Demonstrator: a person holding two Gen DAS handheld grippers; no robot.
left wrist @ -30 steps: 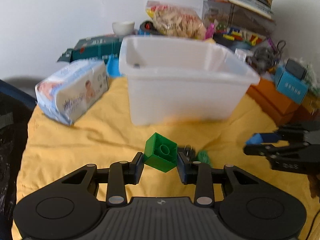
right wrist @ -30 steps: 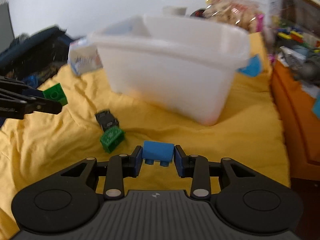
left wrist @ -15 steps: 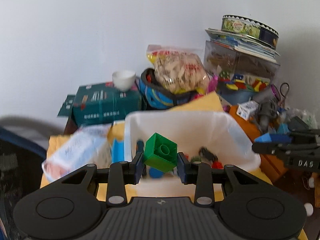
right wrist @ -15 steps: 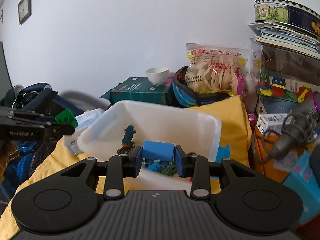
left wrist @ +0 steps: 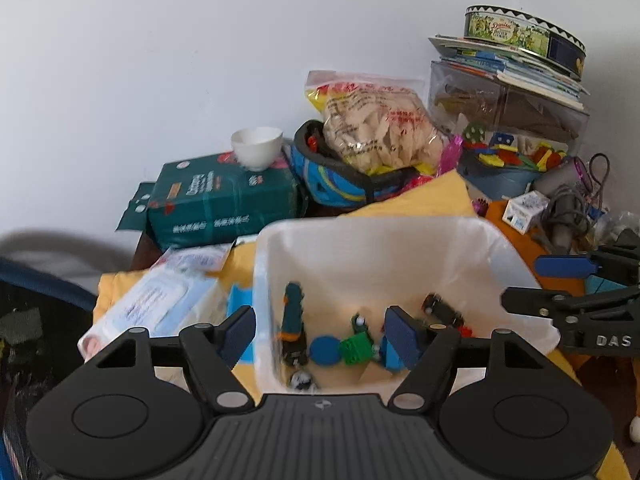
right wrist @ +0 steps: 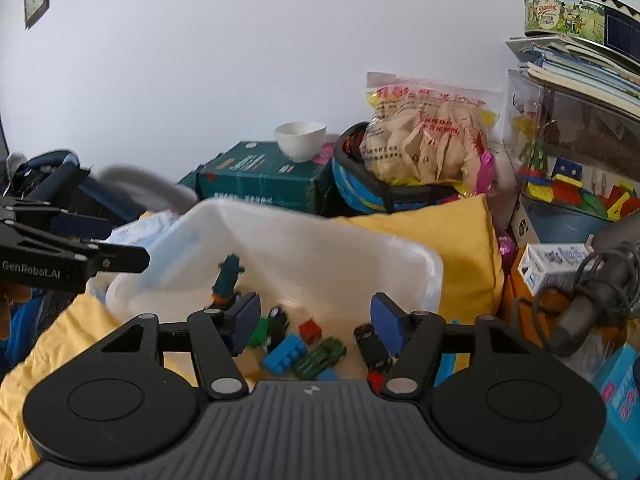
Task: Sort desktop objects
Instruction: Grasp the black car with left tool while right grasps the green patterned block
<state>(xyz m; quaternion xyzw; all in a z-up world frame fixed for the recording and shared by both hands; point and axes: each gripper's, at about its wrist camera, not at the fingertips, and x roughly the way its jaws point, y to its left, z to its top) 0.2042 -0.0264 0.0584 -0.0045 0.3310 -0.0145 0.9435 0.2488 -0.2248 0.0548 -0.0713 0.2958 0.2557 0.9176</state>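
A white plastic bin (left wrist: 400,240) (right wrist: 360,256) stands on the yellow cloth and holds several small toys. My left gripper (left wrist: 320,332) is open and empty above the bin's near left part. The green brick (left wrist: 355,347) lies on the bin floor below it, beside a blue disc (left wrist: 325,351). My right gripper (right wrist: 314,318) is open and empty above the bin. The blue brick (right wrist: 284,354) lies in the bin below it, next to a green toy car (right wrist: 320,358) and a red brick (right wrist: 310,330).
A wipes pack (left wrist: 160,300) lies left of the bin. Behind stand a green box (left wrist: 224,200) with a white cup (left wrist: 257,148), a snack bag (left wrist: 376,120), a clear box of toys and books (left wrist: 508,112). Orange boxes and a hair dryer (right wrist: 588,292) crowd the right.
Both grippers have opened over the bin. The green brick dropped from the left and the blue brick from the right; both now lie inside the bin.
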